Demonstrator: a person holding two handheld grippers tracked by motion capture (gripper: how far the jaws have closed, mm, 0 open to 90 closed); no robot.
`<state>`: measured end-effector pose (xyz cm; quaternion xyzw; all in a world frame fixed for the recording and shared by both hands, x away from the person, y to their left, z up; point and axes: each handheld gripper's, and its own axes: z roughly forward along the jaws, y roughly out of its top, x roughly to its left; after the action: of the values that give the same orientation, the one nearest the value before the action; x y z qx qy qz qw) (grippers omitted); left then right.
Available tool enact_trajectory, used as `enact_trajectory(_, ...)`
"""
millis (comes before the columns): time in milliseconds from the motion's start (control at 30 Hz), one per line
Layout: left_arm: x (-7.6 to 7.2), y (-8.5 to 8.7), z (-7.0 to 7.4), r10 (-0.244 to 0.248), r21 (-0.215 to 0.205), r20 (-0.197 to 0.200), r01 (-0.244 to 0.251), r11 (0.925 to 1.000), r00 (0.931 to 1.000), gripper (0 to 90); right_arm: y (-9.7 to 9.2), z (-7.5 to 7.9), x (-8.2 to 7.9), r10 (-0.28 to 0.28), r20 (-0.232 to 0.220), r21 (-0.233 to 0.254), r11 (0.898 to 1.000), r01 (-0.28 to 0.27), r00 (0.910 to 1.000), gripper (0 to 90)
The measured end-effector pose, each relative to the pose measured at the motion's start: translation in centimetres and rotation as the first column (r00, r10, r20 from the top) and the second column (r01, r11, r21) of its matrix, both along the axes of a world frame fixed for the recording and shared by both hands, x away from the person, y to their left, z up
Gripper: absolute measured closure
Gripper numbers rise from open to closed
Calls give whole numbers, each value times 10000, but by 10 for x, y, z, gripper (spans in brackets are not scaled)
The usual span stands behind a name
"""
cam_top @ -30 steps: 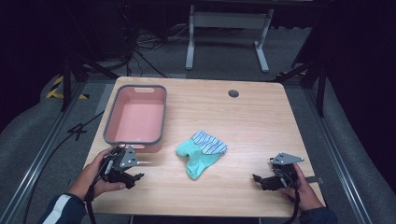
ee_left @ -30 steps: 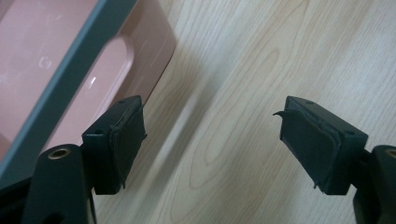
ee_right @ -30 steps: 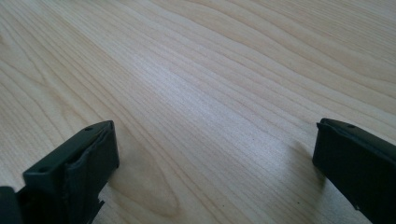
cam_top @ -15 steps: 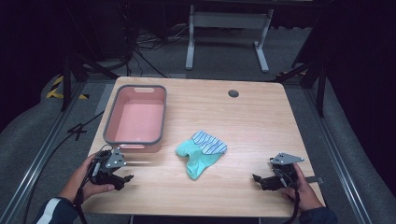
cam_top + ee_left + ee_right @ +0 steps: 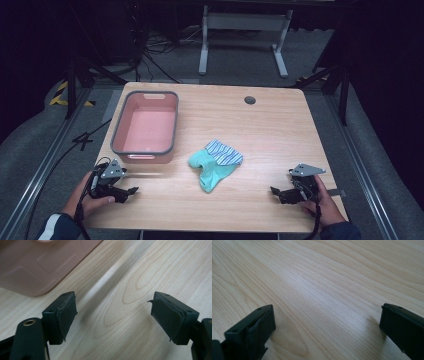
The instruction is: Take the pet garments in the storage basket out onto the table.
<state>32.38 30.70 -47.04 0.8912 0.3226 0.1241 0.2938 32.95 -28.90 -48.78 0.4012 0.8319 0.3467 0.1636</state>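
The left gripper point(image 5: 131, 190) rested low at the near left corner of the wooden table point(image 5: 280, 130), its jaws spread wide with only bare wood between them and nothing held. The right gripper point(image 5: 274, 191) sat at the near right corner, jaws likewise wide apart and empty. Between the two, well apart from both, lay a teal sock point(image 5: 210, 172) with a striped sock point(image 5: 225, 153) overlapping its upper edge. A pink tub point(image 5: 118, 131) stood just beyond the left gripper.
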Motion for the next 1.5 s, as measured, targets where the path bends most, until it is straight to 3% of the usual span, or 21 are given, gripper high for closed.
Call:
enact_trajectory(67, 1, 4, -5, 136, -573, -147, -145, 9983, 9998, 168, 0, 0, 0, 0, -3, 1, 10000, 0, 10000, 5)
enact_trajectory(200, -3, 7, -12, 379, -1189, 337, -337, 9923, 9987, 144, 0, 0, 0, 1, 0, 0, 10000, -1, 10000, 5)
enact_trajectory(500, -3, 7, -12, 419, -1211, 318, -378, 9919, 9986, 135, 0, 0, 0, -17, -3, 11, 10000, 17, 10000, 5)
enact_trajectory(633, -3, 6, -11, 437, -1028, 307, -403, 9939, 9986, 131, 0, 0, 0, -15, -16, 17, 10000, 15, 10000, 5)
enact_trajectory(1500, -2, 4, -12, 507, -1096, 314, -469, 9929, 9982, 106, 0, 0, 0, -14, -17, 18, 10000, 14, 10000, 5)
